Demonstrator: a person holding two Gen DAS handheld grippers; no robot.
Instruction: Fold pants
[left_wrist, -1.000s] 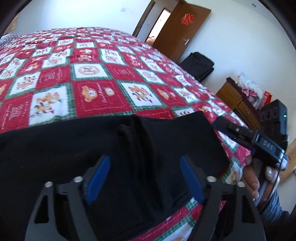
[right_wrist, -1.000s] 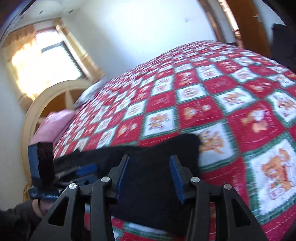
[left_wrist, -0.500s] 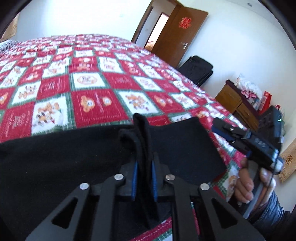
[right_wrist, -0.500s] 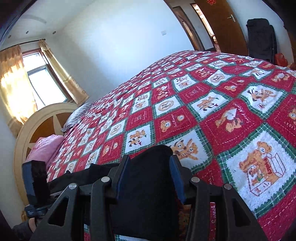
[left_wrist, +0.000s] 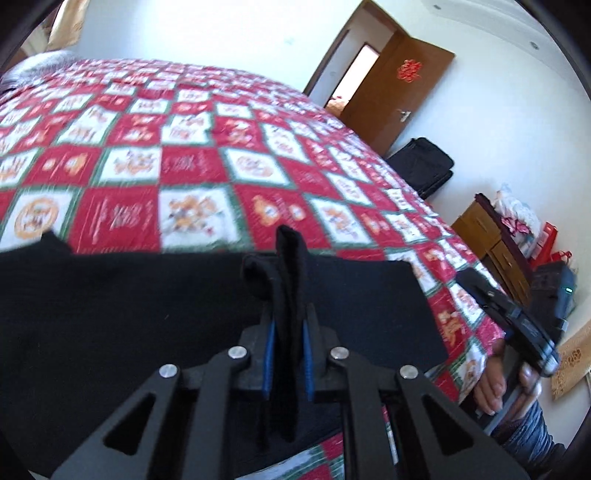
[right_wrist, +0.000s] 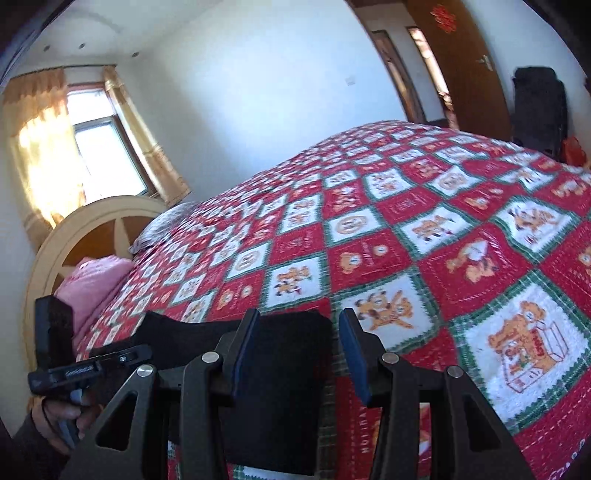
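Early in fold: black pants (left_wrist: 147, 314) flat on quilted bed (left_wrist: 192, 147) near edge, left gripper (left_wrist: 288, 354) jaws clamped on pinched ridge, right gripper (right_wrist: 295, 354) jaws half-open astride pants corner w/o pressing, folding itself left.

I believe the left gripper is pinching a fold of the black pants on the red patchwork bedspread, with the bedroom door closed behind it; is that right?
Not quite: the wooden door stands open, as the left wrist view shows. The rest holds: the left gripper is shut on a raised fold of the black pants lying on the red patchwork bedspread.
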